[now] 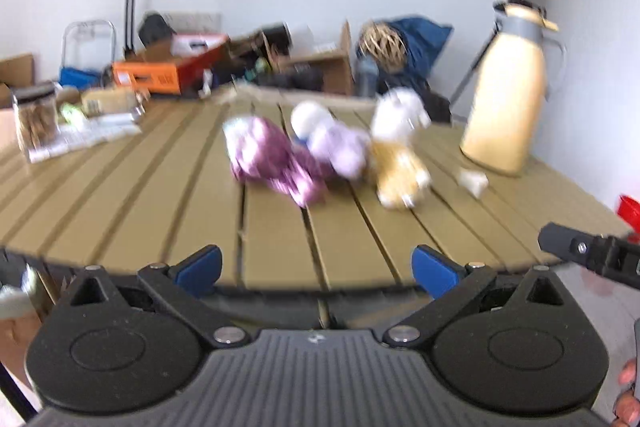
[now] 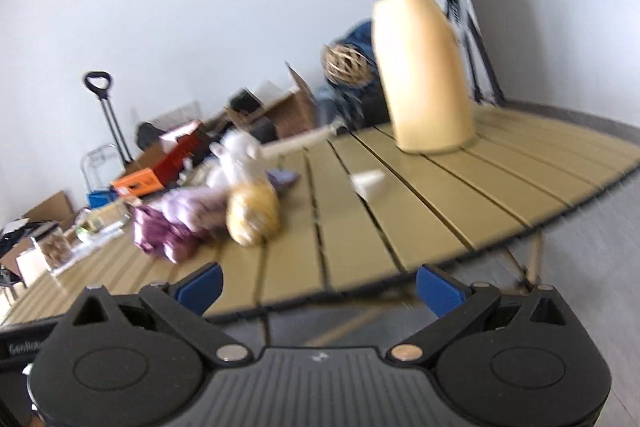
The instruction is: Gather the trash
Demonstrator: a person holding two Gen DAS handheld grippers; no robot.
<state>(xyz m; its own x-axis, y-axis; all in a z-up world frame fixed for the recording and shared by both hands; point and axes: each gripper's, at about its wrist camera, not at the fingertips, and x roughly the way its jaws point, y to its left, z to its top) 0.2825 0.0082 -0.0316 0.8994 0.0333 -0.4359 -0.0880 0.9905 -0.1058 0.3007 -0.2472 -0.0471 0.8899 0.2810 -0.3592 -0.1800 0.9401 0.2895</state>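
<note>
My slatted table (image 1: 160, 187) carries a cream jug (image 1: 508, 99). Near its base lies a small white scrap (image 1: 474, 181); further left of the jug sit a yellow wrapper (image 1: 400, 171), a pale purple one (image 1: 340, 147) and a magenta one (image 1: 272, 159).

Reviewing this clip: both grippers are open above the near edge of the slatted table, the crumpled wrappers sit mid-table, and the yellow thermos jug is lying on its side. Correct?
Not quite. The yellow thermos jug stands upright on the slatted table, as the right wrist view shows. The rest holds: the left gripper and right gripper are both open, and the crumpled wrappers sit mid-table.
</note>
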